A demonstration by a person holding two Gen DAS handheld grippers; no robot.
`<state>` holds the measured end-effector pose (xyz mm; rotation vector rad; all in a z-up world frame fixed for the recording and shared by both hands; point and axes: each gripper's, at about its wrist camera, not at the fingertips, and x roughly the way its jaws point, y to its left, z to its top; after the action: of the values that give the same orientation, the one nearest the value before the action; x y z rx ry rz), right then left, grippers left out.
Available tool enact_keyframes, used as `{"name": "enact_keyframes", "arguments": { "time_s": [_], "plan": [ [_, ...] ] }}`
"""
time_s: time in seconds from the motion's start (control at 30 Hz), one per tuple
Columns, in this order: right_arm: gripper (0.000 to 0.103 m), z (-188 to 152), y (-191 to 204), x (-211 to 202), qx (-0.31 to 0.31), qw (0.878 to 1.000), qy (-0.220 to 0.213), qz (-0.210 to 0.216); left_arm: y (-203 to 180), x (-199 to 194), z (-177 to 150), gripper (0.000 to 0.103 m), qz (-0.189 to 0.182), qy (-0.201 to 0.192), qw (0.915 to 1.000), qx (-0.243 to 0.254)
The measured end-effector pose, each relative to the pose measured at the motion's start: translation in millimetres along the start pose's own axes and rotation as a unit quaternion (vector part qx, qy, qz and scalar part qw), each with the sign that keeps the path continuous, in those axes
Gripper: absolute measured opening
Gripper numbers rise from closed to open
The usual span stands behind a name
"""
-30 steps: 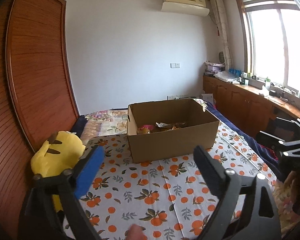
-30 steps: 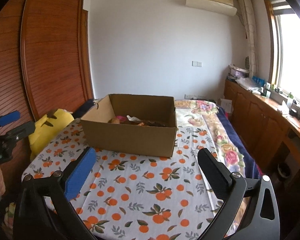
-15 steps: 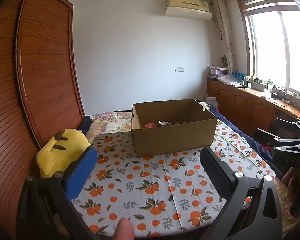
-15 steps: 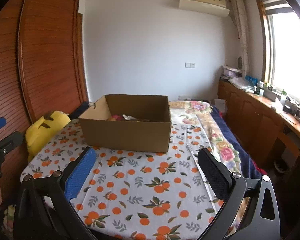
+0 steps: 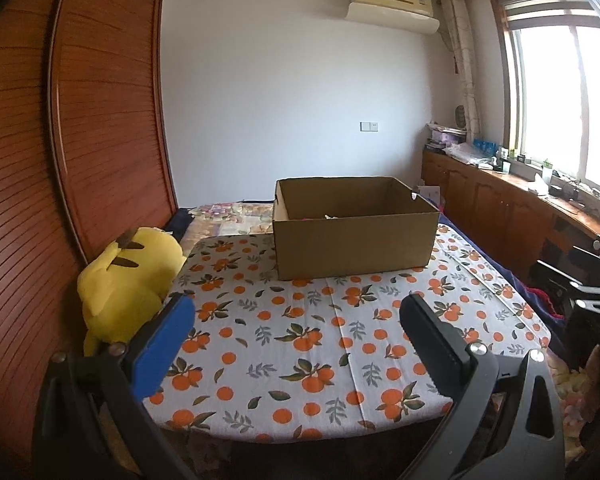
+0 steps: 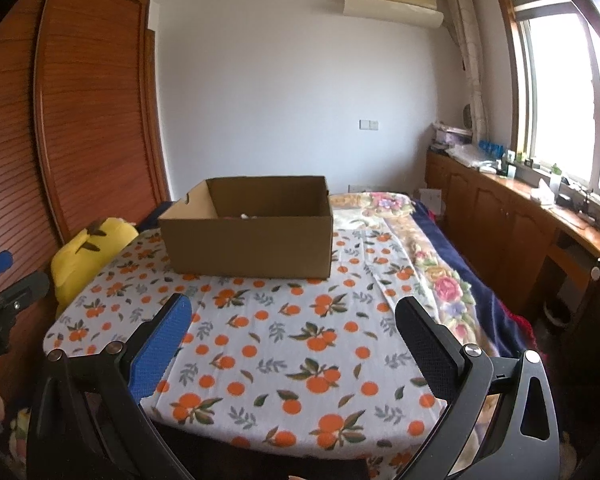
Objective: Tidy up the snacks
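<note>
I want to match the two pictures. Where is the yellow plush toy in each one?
Left wrist view: the yellow plush toy sits at the left, beside the orange-print cloth.
Right wrist view: it shows smaller at the left edge, near the wooden wardrobe.
Shared landmark: the cardboard box on the cloth.

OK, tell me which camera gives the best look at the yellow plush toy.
The left wrist view. There the yellow plush toy sits large beside the orange-print cloth, its dark ear tips clear, only its lower edge behind the blue pad. In the right wrist view the toy is smaller and partly hidden by the cloth's edge.
</note>
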<state>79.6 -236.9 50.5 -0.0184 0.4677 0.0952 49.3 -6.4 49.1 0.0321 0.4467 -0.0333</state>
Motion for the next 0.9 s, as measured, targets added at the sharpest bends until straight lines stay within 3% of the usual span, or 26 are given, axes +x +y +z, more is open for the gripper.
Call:
{"name": "enact_keyframes", "arguments": {
  "time_s": [0.9],
  "plan": [
    [0.103, -20.5, 7.7, -0.2, -0.005, 1.000, -0.004, -0.006, 9.0, 3.5, -22.1, 0.103, 0.017, 0.004, 0.9998, -0.002]
  ]
}}
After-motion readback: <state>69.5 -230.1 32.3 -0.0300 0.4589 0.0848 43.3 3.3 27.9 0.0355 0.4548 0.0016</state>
